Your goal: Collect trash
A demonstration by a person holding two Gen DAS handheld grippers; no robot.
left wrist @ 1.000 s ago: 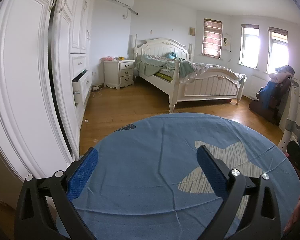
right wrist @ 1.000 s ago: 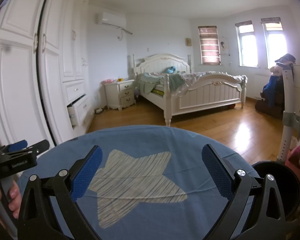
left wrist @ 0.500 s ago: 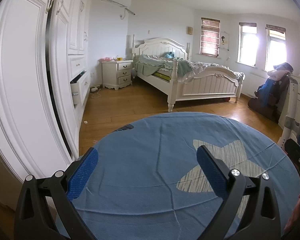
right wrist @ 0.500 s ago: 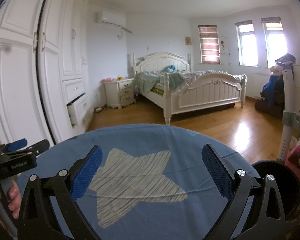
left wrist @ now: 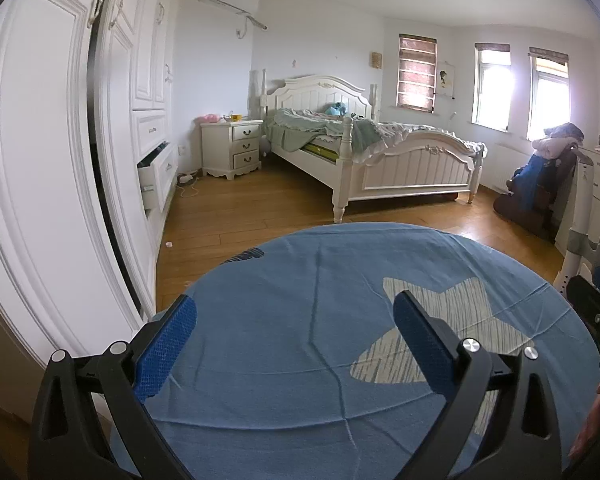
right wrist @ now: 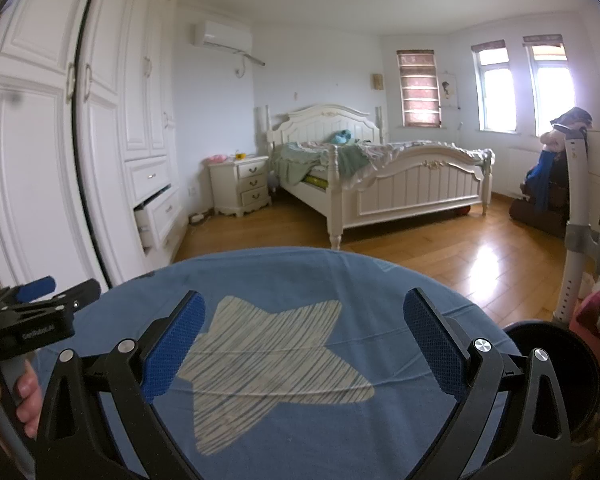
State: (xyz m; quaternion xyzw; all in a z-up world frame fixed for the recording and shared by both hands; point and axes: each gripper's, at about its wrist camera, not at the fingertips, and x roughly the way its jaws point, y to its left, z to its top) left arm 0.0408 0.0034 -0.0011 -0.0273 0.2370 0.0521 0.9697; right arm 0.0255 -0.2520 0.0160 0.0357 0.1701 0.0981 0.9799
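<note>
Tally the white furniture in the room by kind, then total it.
Bed: 1
Nightstand: 1
Wardrobe: 1
Total: 3

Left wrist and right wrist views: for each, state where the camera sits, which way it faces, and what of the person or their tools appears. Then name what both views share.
Left wrist: sits behind the open left gripper, facing across the blue star cloth toward the bed; the right gripper shows at the right edge.
Right wrist: sits behind the open right gripper, facing the same way; the left gripper and hand show at left.
Shared: cloth, bed, nightstand, wardrobe.
</note>
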